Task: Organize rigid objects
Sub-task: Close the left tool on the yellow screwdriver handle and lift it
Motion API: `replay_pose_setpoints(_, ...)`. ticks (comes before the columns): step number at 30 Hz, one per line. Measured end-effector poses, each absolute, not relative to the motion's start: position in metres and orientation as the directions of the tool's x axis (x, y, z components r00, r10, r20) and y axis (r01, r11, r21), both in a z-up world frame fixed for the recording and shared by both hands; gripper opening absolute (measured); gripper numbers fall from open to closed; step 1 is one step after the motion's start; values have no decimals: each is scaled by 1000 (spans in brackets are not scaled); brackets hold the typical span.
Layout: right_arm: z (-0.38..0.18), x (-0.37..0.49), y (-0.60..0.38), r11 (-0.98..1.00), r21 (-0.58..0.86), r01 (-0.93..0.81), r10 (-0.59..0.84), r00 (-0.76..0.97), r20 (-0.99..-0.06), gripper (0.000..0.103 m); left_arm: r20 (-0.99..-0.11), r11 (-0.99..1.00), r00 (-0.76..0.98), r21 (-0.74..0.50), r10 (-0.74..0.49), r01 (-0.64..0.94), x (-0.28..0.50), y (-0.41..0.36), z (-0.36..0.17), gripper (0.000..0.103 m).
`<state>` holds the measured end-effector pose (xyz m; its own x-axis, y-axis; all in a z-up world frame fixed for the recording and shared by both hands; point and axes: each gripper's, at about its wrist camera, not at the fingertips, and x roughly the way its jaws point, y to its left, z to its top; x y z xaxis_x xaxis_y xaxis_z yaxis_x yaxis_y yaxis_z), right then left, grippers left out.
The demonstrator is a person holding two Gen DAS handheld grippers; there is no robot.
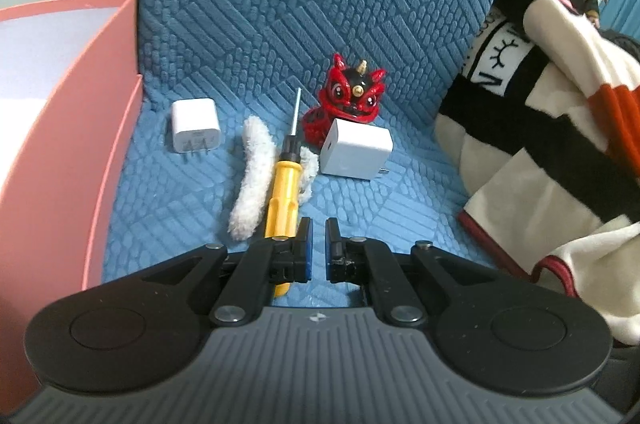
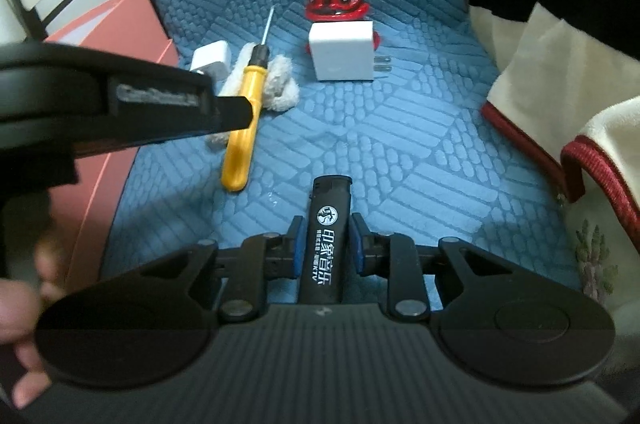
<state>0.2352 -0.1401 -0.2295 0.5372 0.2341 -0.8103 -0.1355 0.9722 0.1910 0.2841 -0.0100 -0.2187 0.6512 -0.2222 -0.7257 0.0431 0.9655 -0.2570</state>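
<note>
Lighter (image 2: pixel 325 256) sits between right tool's (image 2: pixel 326 224) jaws (left tool (image 1: pixel 319 228) closed).

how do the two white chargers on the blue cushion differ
The smaller charger lies flat near the pink box, prongs toward the camera. The bigger charger stands on edge against the red lion figurine, prongs pointing sideways. Both are white, boxy plug adapters on the cushion.

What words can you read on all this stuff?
"印象音乐": large white print on the black lighter, under a round logo.
Small line beside it ends in "KTV"; the rest is too small.
"N": black letter on the striped cream blanket; other letters cut off.
Embossed word on the left gripper's side: blurred.
</note>
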Motion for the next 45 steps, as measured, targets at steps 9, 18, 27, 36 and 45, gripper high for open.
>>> replay_pose_setpoints(9, -231, 236, -143, 975, 195, -105, 221, 536, -815, 27, -748, 987, 647, -153, -150, 51, 303, -20, -235, 20)
replay_pose_setpoints(18, -231, 237, -145, 976, 200, -82, 213, 541, -814, 27, -737, 995, 670, -95, -82, 17, 291, -18, -234, 47)
replay_pose_setpoints(27, -233, 238, -144, 976, 199, -86, 214, 531, -820, 27, -770, 999, 636, -38, -50, 33, 296, -23, -255, 22)
replay_pose_setpoints(36, -230, 237, -147, 973, 217, -81, 226, 532, -816, 27, -775, 994, 624, -103, -97, 26, 270, -9, -243, 21)
replay_pose_setpoints(45, -225, 228, -149, 969, 233, -78, 238, 527, -816, 27, -794, 984, 590, -176, -143, 3, 222, 14, -236, 20)
